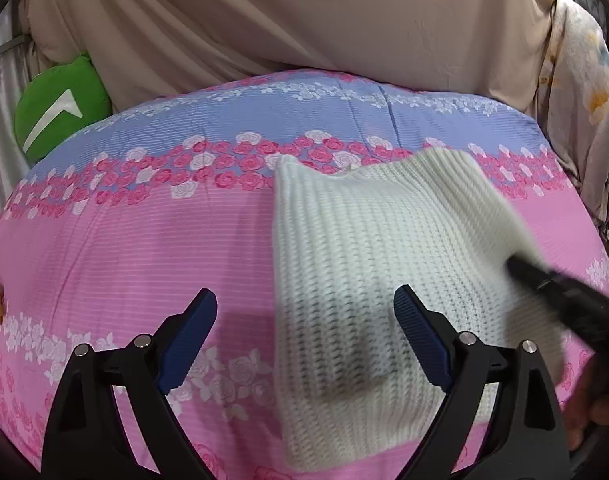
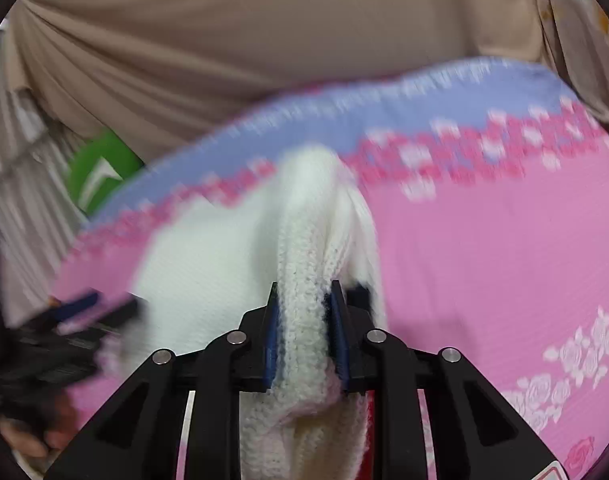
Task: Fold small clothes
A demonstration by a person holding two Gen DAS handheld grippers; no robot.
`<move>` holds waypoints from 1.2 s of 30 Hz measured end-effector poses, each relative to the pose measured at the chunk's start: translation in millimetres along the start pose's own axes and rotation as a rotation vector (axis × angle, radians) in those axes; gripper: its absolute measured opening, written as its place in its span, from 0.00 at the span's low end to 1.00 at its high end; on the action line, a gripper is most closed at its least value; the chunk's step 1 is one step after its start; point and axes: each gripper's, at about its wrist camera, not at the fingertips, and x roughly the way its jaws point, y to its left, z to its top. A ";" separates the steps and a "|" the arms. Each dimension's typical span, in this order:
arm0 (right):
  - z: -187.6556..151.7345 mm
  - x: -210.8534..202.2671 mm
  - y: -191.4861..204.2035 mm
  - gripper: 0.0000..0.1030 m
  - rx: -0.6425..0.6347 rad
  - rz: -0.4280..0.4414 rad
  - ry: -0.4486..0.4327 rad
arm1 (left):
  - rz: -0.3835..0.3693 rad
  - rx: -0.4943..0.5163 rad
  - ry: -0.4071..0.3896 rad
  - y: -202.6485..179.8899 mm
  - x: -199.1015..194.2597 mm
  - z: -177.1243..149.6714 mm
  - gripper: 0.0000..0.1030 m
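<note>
Left wrist view: our left gripper (image 1: 304, 340) hangs wide open and empty above the knit (image 1: 368, 288), which lies on the bedspread (image 1: 124, 248) toward its right edge. Right wrist view: our right gripper (image 2: 304, 336) pinches a bunched fold of that knit. We judge the thick, stretchy fold could slip free or drag the whole piece askew.

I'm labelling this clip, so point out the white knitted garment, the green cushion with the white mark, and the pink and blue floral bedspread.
White knitted garment (image 1: 356, 264), left wrist view, middle of the ribbed panel.
Green cushion with the white mark (image 1: 52, 100), left wrist view, green face above the mark.
Pink and blue floral bedspread (image 1: 144, 248), left wrist view, bare pink band.
</note>
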 end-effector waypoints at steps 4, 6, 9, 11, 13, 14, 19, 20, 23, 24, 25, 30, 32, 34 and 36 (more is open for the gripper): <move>-1.4 7.9 -10.9 0.19 0.023 -0.022 -0.005 | 0.005 0.002 0.021 -6.0 14.0 0.0 0.85; -14.9 44.3 -25.4 0.26 0.006 -0.086 0.088 | 0.001 0.004 0.035 -7.4 19.9 -1.6 0.87; -13.2 20.5 -23.1 0.27 0.035 -0.059 0.035 | 0.014 0.006 0.045 -9.5 26.2 -3.7 0.87; -12.5 -12.3 -9.8 0.21 0.013 -0.044 -0.045 | 0.020 0.004 0.045 -9.9 26.4 -4.1 0.87; -17.2 -40.7 -0.5 0.17 -0.009 -0.023 -0.099 | 0.023 0.005 0.044 -10.0 24.1 -4.4 0.87; -23.9 -54.1 3.0 0.15 -0.025 -0.019 -0.117 | 0.025 0.007 0.038 -9.7 20.6 -5.6 0.87; -68.3 -29.8 -0.2 0.10 -0.080 -0.061 0.067 | 0.017 0.020 0.026 -4.8 5.8 -22.5 0.87; -79.1 -12.2 -5.8 0.08 -0.083 -0.111 0.123 | 0.019 0.018 0.034 -3.9 7.4 -27.9 0.87; -82.5 -14.9 -2.5 0.09 -0.085 -0.119 0.098 | 0.023 0.010 0.045 -2.8 15.0 -34.4 0.89; -79.7 -23.8 1.1 0.09 -0.082 -0.111 0.083 | 0.024 0.007 0.049 -2.5 12.8 -33.2 0.89; -77.0 -33.9 4.9 0.09 -0.079 -0.098 0.057 | 0.023 -0.001 0.049 -1.6 7.5 -31.2 0.88; -77.2 -45.2 8.8 0.09 -0.094 -0.063 0.032 | 0.031 0.017 -0.037 -8.3 -29.1 -28.2 0.86; -85.3 -13.1 -0.9 0.08 -0.092 -0.112 0.124 | 0.025 0.033 0.022 -13.7 -14.3 -33.3 0.86; -84.6 -17.2 -1.2 0.09 -0.080 -0.103 0.109 | 0.022 0.036 0.071 -14.8 1.0 -40.4 0.86; -75.9 -41.5 7.9 0.11 -0.075 -0.058 0.043 | 0.025 0.028 0.060 -12.7 0.7 -44.6 0.87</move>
